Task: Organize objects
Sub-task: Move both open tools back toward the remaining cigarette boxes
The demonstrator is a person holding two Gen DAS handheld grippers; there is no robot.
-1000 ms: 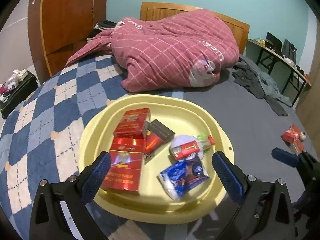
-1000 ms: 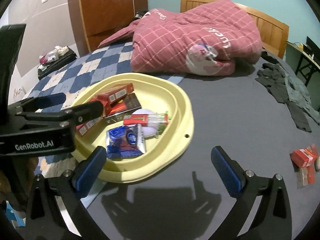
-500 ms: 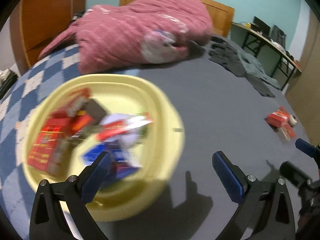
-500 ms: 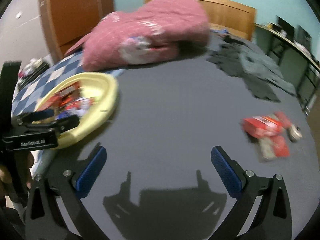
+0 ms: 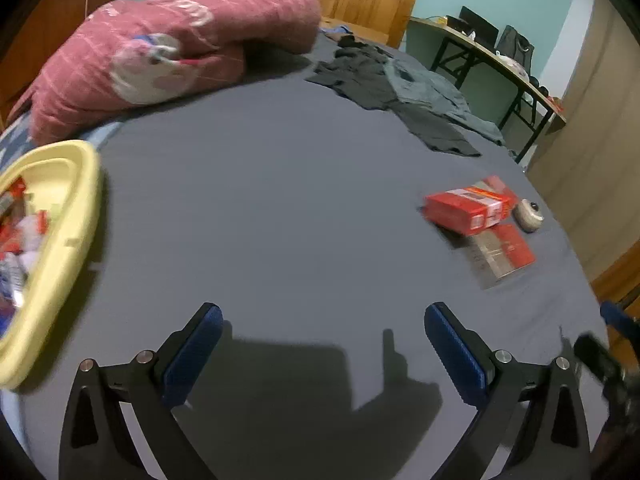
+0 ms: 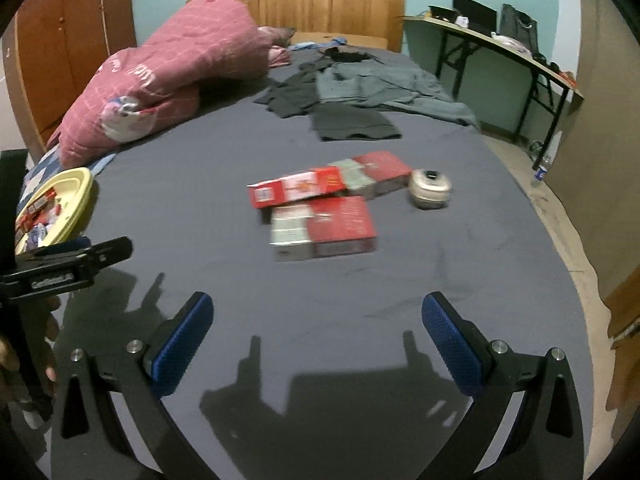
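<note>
A yellow tray (image 5: 76, 216) with several red boxes and packets sits at the left on the grey bed sheet; it also shows in the right wrist view (image 6: 76, 200). Three red boxes lie loose on the sheet: one on top (image 6: 296, 190), one nearer (image 6: 324, 226), one behind (image 6: 376, 170). A small round cream object (image 6: 430, 190) lies beside them. In the left wrist view the boxes (image 5: 468, 206) are at the right. My left gripper (image 5: 320, 344) is open and empty. My right gripper (image 6: 316, 336) is open and empty, short of the boxes.
A pink quilt (image 6: 168, 80) is heaped at the head of the bed. Dark clothes (image 6: 352, 92) lie spread beyond the boxes. A wooden headboard (image 6: 320, 12) and a folding desk (image 6: 496, 52) stand behind. The bed's right edge (image 6: 560, 216) drops to the floor.
Both grippers have swung right, away from the yellow tray toward the loose red boxes. The tray has slid to the left edge of both views. Both stay open.
</note>
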